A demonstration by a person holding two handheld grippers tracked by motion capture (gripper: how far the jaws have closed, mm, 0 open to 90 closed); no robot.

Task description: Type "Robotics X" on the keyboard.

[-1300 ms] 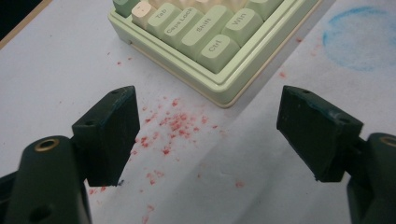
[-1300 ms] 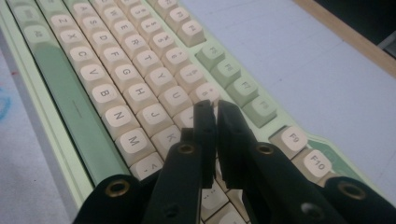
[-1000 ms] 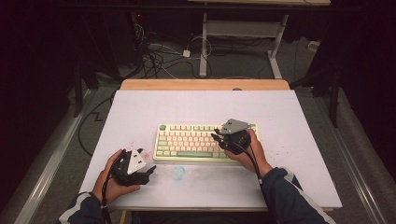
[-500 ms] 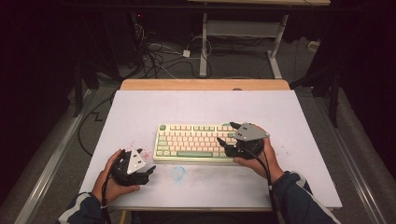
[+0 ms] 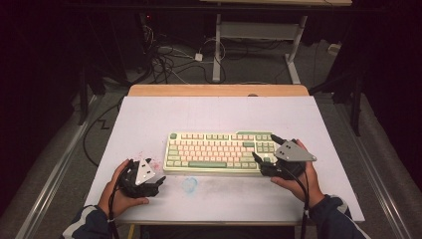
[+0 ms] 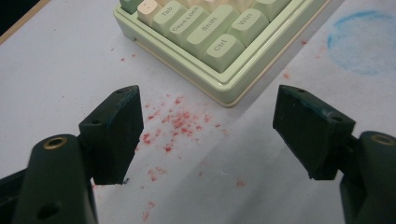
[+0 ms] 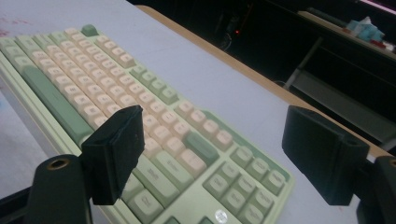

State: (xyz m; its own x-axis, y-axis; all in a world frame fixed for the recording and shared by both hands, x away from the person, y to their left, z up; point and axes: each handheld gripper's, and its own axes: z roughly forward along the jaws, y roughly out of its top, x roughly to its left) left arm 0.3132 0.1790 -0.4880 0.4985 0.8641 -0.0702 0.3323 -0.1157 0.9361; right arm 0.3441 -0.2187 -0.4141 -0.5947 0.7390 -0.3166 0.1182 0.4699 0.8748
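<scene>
The green and cream keyboard (image 5: pixel 221 152) lies flat near the middle of your white tabletop (image 5: pixel 149 119). Your right gripper (image 5: pixel 266 154) sits at its right end, fingers (image 7: pixel 116 149) spread wide over the keys and holding nothing. Your left gripper (image 5: pixel 154 181) rests off the keyboard's near left corner, fingers (image 6: pixel 114 130) apart above red specks (image 6: pixel 180 123).

A pale green and cream keyboard (image 5: pixel 219 152) blocks centre frame; bare white tabletop (image 5: pixel 209 117) lies open above it.
</scene>
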